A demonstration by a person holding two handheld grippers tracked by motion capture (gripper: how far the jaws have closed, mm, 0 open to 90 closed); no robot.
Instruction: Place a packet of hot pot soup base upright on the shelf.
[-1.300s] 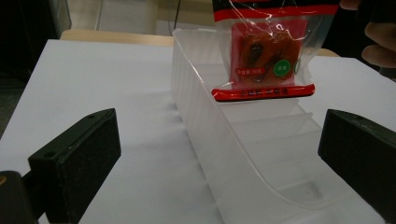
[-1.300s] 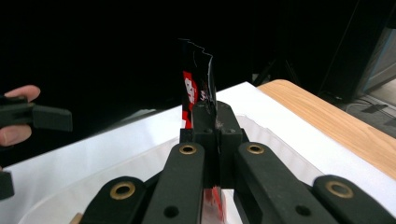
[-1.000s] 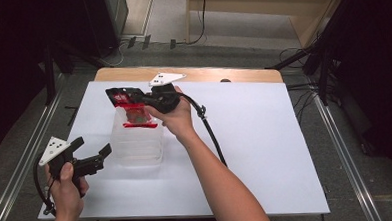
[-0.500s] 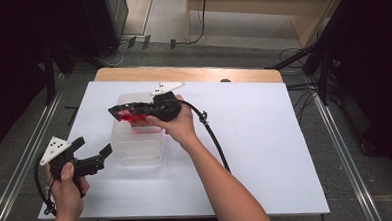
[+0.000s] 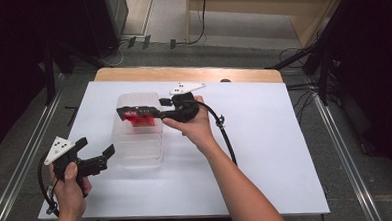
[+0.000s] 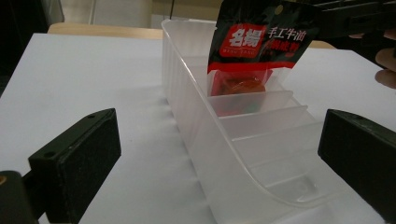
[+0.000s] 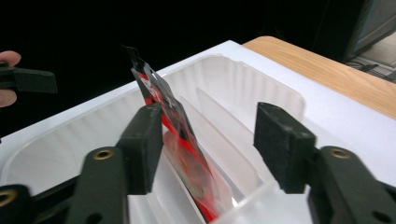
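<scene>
A clear plastic container with cross dividers stands on the white table top. A red and black snack packet stands upright in one of its slots, toward the far end. My right gripper hovers over that slot, open. In the right gripper view the packet leans against the left finger, while the right finger stands well apart from it. My left gripper is open at the container's near left corner with nothing in it. The left gripper view looks along the container at the packet.
The white top covers a wooden table whose far edge shows. Metal rails run along both sides of the table. The right gripper's cable lies on the top beside the forearm.
The right gripper carried the packet from above the container down into a slot and opened its jaws. The left gripper has stayed where it was.
</scene>
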